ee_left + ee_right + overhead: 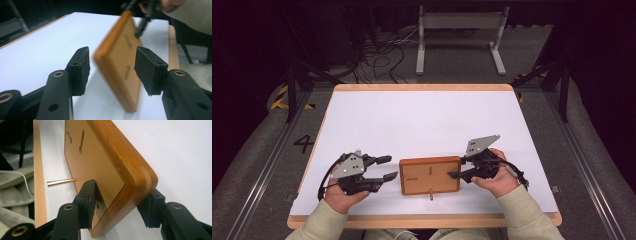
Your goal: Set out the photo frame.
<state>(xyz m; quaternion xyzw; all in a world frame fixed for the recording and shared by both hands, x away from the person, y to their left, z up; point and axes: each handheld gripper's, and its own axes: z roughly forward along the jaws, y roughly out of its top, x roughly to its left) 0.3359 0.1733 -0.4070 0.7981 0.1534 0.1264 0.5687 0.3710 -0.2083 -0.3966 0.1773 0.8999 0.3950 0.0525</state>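
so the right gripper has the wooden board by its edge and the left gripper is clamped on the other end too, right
Not quite. The right gripper does hold the wooden board by its edge, but the left gripper is not clamped on it: the high view shows its jaws open and clear of the board's other end.

My table [422, 120] has a white top with a pale wood rim. Beyond its far edge I see a grey metal stand [460, 37] and loose cables [382, 57] on the floor.
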